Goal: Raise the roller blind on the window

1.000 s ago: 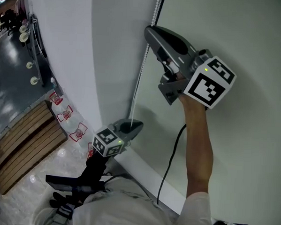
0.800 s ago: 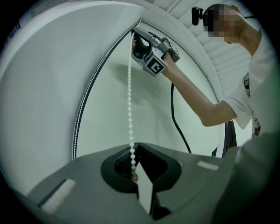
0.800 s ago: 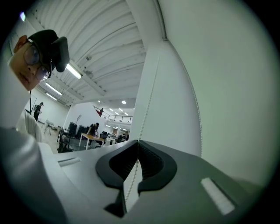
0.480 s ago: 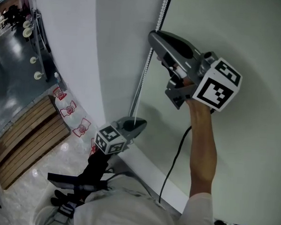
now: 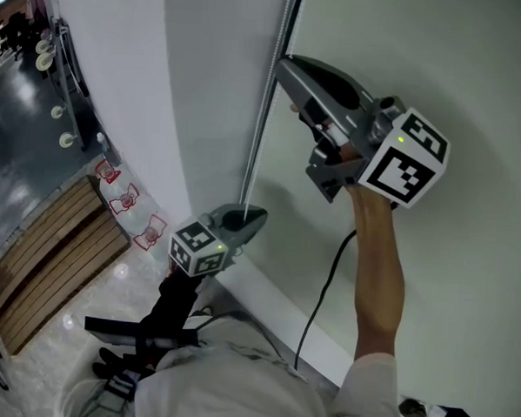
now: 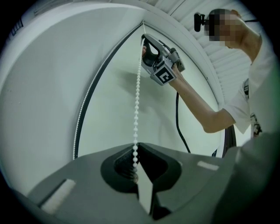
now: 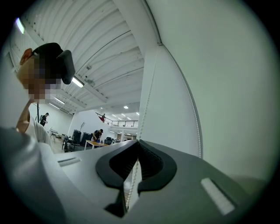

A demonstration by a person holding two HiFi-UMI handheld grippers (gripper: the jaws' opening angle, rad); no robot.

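Right tool [image 5: 287,67] clamps bead chain [image 6: 137,100] high; left tool [image 5: 260,217] clamps low

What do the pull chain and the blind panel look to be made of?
The bead chain looks like plastic: small white beads with a slight sheen; the cord between beads is too fine to tell. The roller blind is a flat, matte off-white sheet, no weave visible, likely coated fabric or vinyl.
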